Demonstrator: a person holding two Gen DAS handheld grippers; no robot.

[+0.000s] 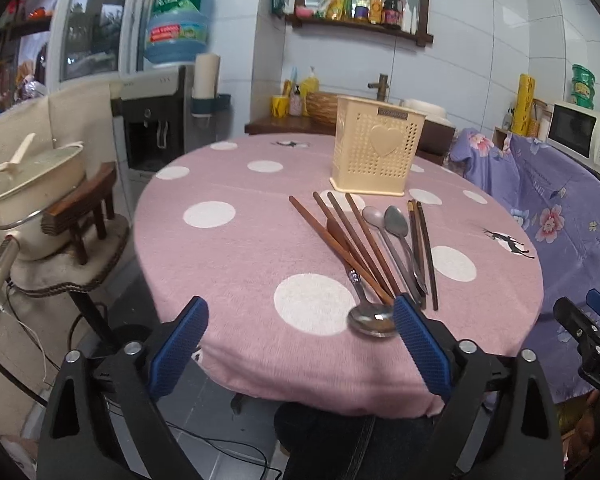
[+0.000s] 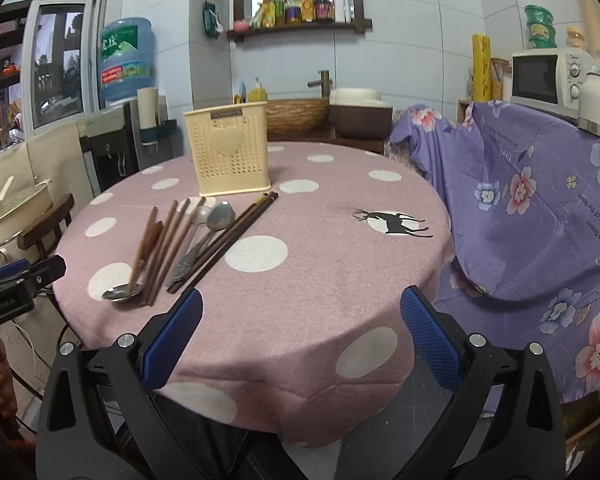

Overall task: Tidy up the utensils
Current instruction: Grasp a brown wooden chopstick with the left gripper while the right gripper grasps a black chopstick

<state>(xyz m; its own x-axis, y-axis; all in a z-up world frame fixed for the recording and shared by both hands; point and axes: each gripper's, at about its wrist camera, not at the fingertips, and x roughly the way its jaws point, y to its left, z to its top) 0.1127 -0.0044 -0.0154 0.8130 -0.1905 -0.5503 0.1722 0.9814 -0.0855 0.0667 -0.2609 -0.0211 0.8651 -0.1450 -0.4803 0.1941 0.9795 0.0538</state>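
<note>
You are holding the left gripper [image 1: 300, 328] wide apart and empty at the near edge of the table [image 1: 228, 248], and the right gripper [image 2: 300, 328] is likewise spread with nothing in it. The utensils [image 1: 380, 248] are lying bunched just ahead of the left gripper's right finger, the cream holder [image 1: 378, 146] beyond them. They overlap, so closing there is risking several pieces or a snagged cloth.

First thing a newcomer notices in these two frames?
The round table with its pink polka-dot cloth fills both views. A cluster of chopsticks and spoons lies on it, just in front of a cream perforated holder with a heart. Both the left gripper and right gripper hang open at the near edge, empty.
</note>
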